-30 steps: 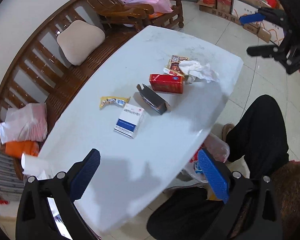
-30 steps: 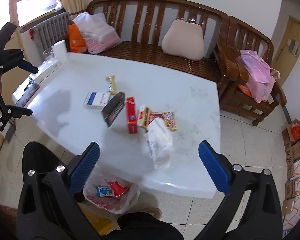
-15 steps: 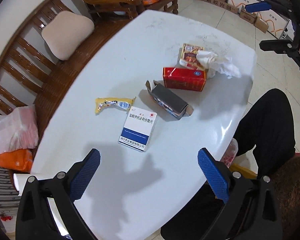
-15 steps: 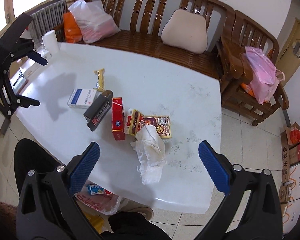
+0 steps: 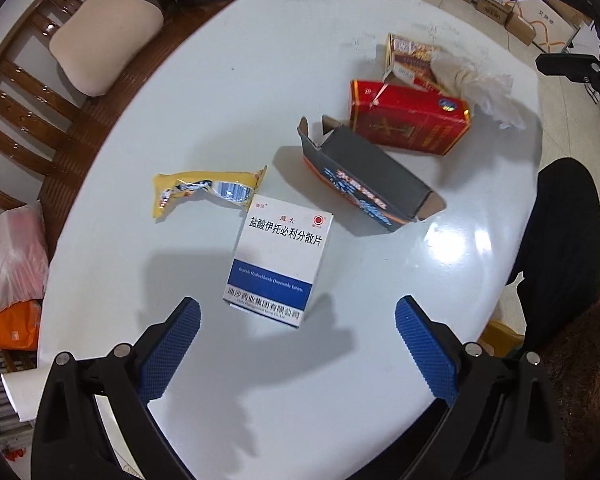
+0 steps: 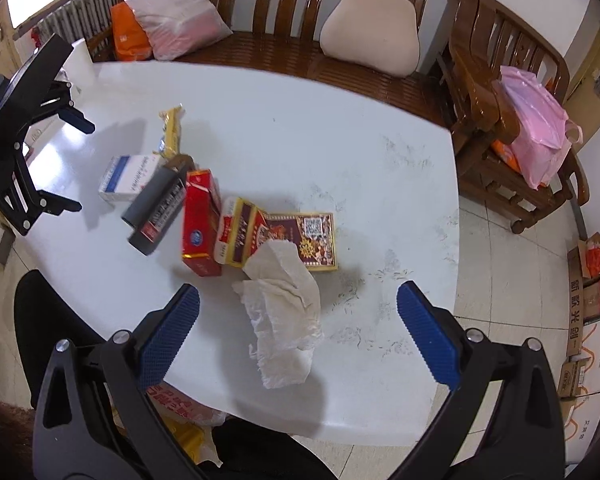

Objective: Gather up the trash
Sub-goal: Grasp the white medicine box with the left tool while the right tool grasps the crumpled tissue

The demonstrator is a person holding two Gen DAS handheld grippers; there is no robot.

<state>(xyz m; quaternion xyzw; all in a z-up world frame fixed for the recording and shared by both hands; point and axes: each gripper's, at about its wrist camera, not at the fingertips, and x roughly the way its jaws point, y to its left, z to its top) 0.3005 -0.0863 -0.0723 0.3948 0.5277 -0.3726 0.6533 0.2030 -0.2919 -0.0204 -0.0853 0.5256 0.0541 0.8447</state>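
Trash lies on the white table (image 5: 220,80). My left gripper (image 5: 296,346) is open, just above and short of a white and blue medicine box (image 5: 278,262). Beyond it lie a yellow wrapper (image 5: 204,190), an open grey carton (image 5: 364,176), a red box (image 5: 410,122), a printed red and gold pack (image 5: 410,54) and a crumpled tissue (image 5: 480,88). My right gripper (image 6: 298,334) is open, hovering over the tissue (image 6: 284,312) near the table's front edge. The red box (image 6: 200,222) and printed pack (image 6: 292,236) lie just beyond it.
A wooden bench (image 6: 292,52) with a beige cushion (image 6: 370,40) and plastic bags (image 6: 172,16) runs along the table's far side. A chair holds a pink bag (image 6: 536,132). A trash bag (image 6: 180,404) sits under the table's front edge by the person's legs. Cardboard boxes (image 6: 588,292) stand on the floor.
Both grippers have moved forward and down toward the table. The left one has closed in on the medicine box, the right one on the tissue. Both stay open.
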